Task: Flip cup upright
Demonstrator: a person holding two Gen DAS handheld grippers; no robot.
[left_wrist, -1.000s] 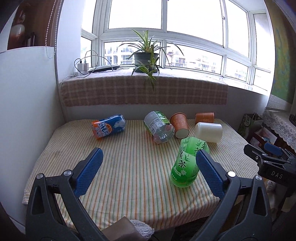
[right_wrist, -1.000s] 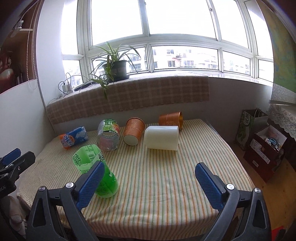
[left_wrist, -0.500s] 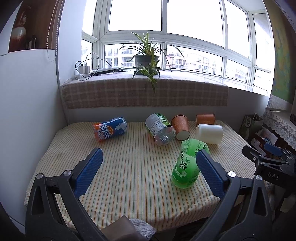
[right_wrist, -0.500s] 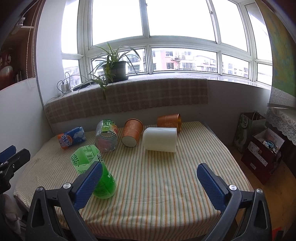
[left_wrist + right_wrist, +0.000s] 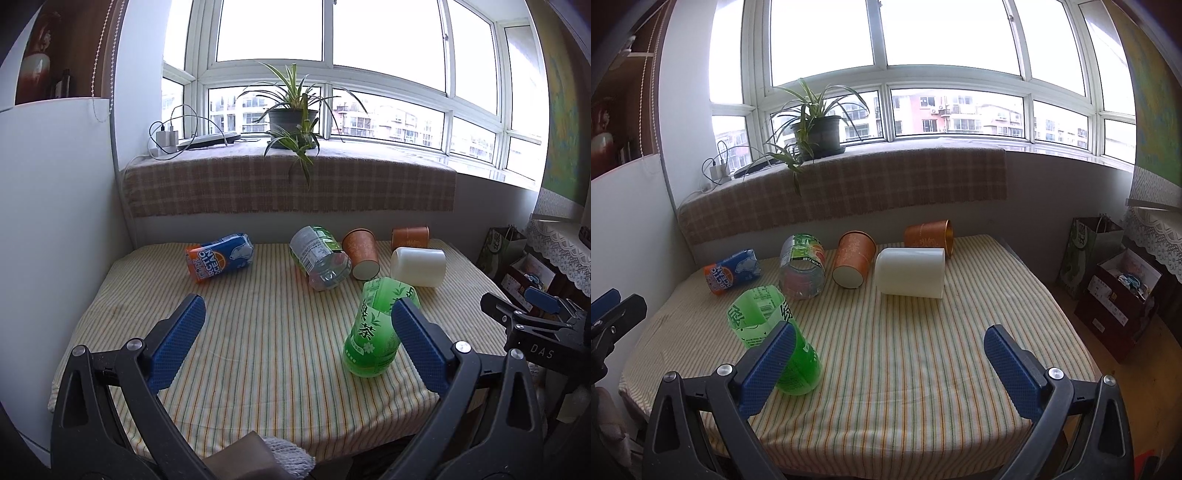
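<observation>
Several cups lie on their sides on the striped table: a white cup, an orange paper cup, an orange cup with a gold rim, a clear bottle-cut cup, a blue-orange can cup and a green cup leaning near the front. My left gripper is open and empty near the front edge. My right gripper is open and empty, its left finger beside the green cup.
A potted plant and chargers with cables sit on the window ledge behind the table. A white panel stands at the left. Bags and boxes stand on the floor to the right.
Both grippers have drawn back and risen slightly, so the table and cups sit lower in both views. Nothing on the table has moved.
</observation>
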